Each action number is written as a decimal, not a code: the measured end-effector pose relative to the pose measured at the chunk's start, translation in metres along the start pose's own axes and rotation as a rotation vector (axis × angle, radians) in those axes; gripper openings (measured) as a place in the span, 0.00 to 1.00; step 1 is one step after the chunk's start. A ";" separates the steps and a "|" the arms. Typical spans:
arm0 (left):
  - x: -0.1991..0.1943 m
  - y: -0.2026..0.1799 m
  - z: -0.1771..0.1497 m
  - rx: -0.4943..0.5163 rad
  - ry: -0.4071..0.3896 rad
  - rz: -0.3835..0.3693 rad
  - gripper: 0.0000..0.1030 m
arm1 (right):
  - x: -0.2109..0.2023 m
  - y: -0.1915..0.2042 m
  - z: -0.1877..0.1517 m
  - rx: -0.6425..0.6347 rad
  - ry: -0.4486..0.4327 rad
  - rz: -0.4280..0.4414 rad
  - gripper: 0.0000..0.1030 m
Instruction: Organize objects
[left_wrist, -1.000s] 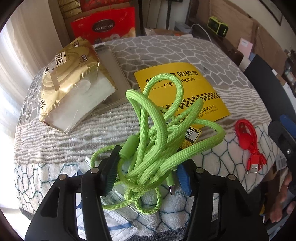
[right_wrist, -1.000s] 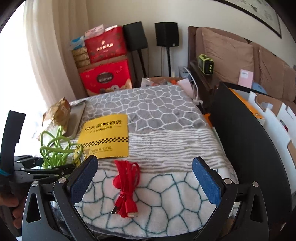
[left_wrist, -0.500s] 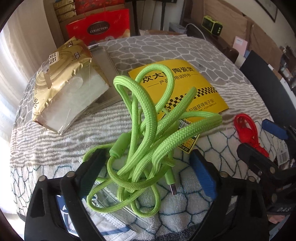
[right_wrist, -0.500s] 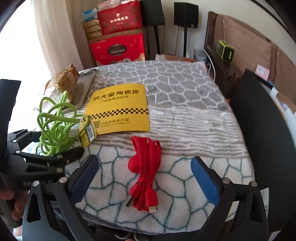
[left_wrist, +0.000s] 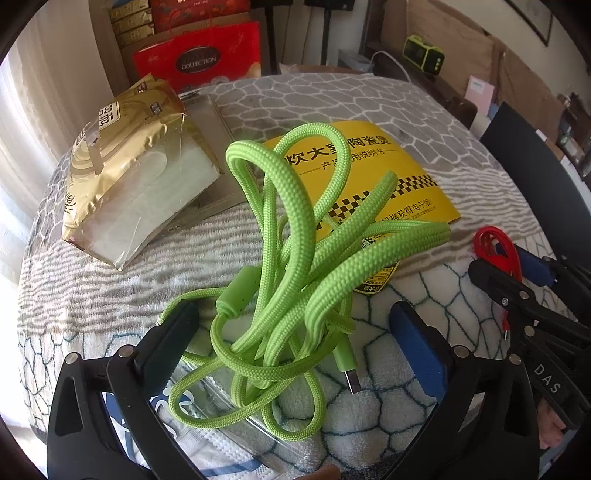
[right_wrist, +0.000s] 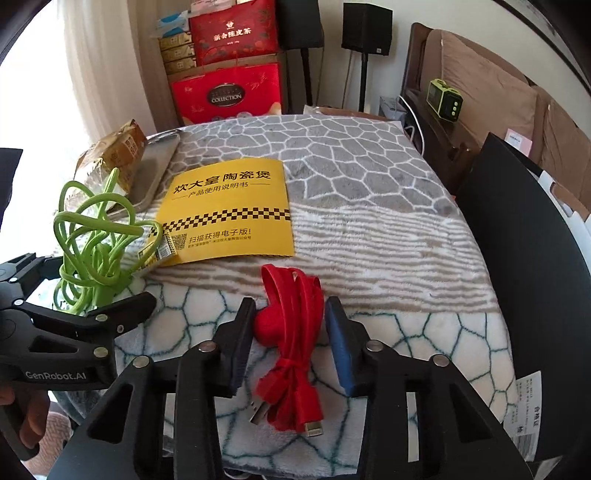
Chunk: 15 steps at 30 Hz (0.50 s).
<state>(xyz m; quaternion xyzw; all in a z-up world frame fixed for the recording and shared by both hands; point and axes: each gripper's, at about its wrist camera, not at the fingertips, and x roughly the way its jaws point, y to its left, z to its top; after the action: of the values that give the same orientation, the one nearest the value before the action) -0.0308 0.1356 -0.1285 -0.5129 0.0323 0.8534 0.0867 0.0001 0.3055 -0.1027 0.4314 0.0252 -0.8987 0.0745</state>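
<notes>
Left gripper (left_wrist: 291, 339) stood spread wide, jaws just opened, green cable (left_wrist: 295, 258) lying loose between them on the blanket (right_wrist: 369, 229) beside the yellow booklet (right_wrist: 229, 206). Right gripper (right_wrist: 288, 332) had just been closing around the red cable (right_wrist: 291, 332); pads flanked the bundle, contact uncertain.

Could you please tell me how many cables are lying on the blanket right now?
2: the green cable bundled at the left gripper, and the red cable between the right gripper's closing jaws.
</notes>
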 end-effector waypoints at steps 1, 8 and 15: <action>0.000 0.000 0.000 -0.001 0.001 0.000 1.00 | 0.000 0.001 -0.001 -0.003 -0.007 -0.006 0.36; 0.000 0.000 0.002 0.011 0.010 -0.004 1.00 | -0.001 0.000 -0.009 0.002 -0.078 0.009 0.35; -0.003 0.000 -0.006 0.008 -0.049 -0.005 1.00 | -0.002 -0.002 -0.012 0.002 -0.102 0.026 0.35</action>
<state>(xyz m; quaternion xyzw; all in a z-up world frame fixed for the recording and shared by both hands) -0.0240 0.1341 -0.1284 -0.4914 0.0323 0.8655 0.0916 0.0099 0.3087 -0.1086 0.3851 0.0150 -0.9187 0.0868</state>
